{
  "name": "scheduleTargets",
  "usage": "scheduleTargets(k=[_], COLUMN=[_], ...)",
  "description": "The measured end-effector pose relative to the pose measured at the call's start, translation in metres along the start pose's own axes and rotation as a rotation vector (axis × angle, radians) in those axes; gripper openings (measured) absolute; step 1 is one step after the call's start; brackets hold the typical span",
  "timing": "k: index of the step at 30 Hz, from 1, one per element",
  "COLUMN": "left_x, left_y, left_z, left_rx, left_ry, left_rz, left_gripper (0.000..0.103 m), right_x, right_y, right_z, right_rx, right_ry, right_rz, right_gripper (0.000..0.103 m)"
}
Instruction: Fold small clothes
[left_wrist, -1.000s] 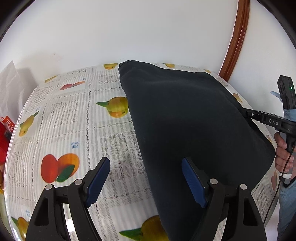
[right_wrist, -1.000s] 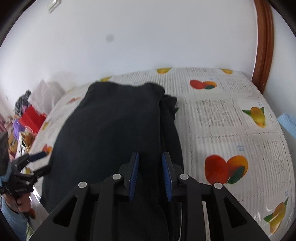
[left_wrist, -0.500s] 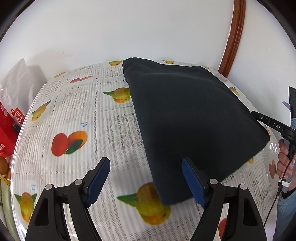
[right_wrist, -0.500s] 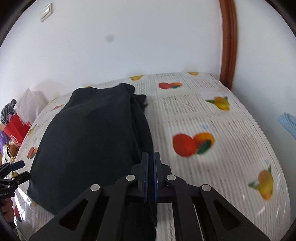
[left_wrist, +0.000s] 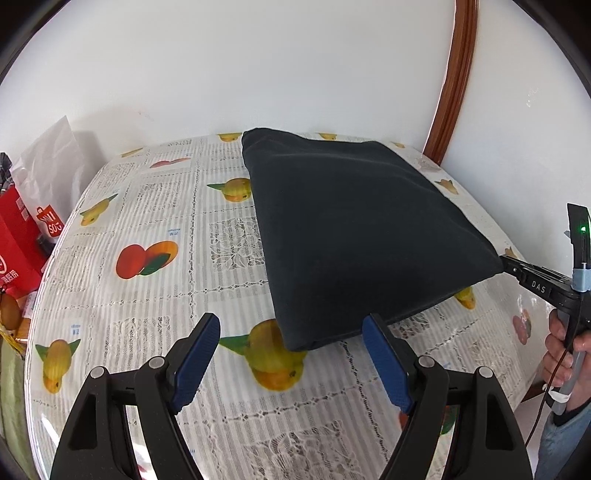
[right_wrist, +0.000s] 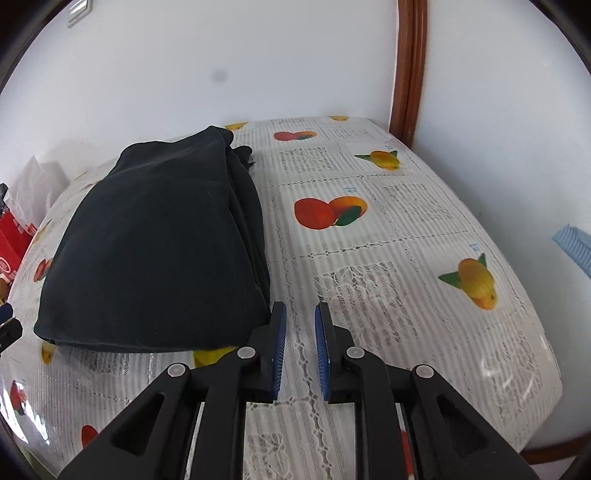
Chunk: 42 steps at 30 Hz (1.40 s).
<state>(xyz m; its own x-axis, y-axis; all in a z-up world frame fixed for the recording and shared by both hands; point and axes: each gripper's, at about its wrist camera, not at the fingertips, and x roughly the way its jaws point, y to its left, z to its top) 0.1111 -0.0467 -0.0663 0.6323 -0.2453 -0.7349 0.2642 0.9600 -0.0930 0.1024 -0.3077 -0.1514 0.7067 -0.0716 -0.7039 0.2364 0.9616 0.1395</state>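
Observation:
A folded dark navy garment (left_wrist: 354, 229) lies flat on the fruit-print tablecloth (left_wrist: 155, 258); it also shows in the right wrist view (right_wrist: 155, 251), with layered edges along its right side. My left gripper (left_wrist: 291, 354) is open and empty, held back from the garment's near corner. My right gripper (right_wrist: 300, 347) is partly open and empty, just right of the garment's near corner; in the left wrist view its tip (left_wrist: 517, 267) sits beside the garment's right corner, with nothing seen between the fingers.
A red bag (left_wrist: 22, 236) and a white plastic bag (left_wrist: 51, 162) stand past the table's left edge. A brown door frame (left_wrist: 450, 81) runs up the white wall. A pale blue object (right_wrist: 572, 247) lies off the table's right edge.
Both grippers have pulled back from the garment. My right gripper closed on its edge half a second ago, and now stands partly open and off it. The garment lies further from both cameras.

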Motion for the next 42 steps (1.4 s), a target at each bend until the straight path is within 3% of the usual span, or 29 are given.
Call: scheduleTargets(k=[4, 6, 9, 16, 18, 21, 25, 42], left_x=[-0.021, -0.036, -0.058, -0.113, -0.126, -0.140, -0.155, -0.163], left_y=[-0.006, -0.010, -0.014, -0.014, -0.012, -0.010, -0.012, -0.019], left_z=[0.000, 0.000, 0.001, -0.010, -0.015, -0.021, -0.025, -0.033], left_rx=[-0.001, -0.004, -0.004, -0.037, -0.049, -0.060, -0.057, -0.048], left_ry=[-0.036, -0.063, -0.100, -0.158, -0.181, -0.201, -0.223, -0.241], left_rz=[0.019, 0.027, 0.047, 0.079, 0.101, 0.122, 0.132, 0.146], left_gripper=[0.078, 0.079, 0.080, 0.087, 0.091, 0.094, 0.095, 0.095], right_x=[-0.027, -0.047, -0.078, -0.145, -0.165, -0.187, -0.202, -0.228], right_y=[0.009, 0.013, 0.023, 0.047, 0.051, 0.056, 0.058, 0.050], right_z=[0.002, 0.004, 0.005, -0.009, -0.019, -0.031, -0.040, -0.059], right_rx=[-0.009, 0.006, 0.023, 0.011, 0.010, -0.006, -0.012, 0.007], right_ry=[-0.043, -0.060, -0.099, -0.163, -0.201, -0.255, -0.253, -0.272], right_rz=[-0.031, -0.013, 0.013, 0.008, 0.012, -0.019, -0.065, -0.064], right_gripper=[0.021, 0.039, 0.056, 0.071, 0.091, 0.099, 0.100, 0.101])
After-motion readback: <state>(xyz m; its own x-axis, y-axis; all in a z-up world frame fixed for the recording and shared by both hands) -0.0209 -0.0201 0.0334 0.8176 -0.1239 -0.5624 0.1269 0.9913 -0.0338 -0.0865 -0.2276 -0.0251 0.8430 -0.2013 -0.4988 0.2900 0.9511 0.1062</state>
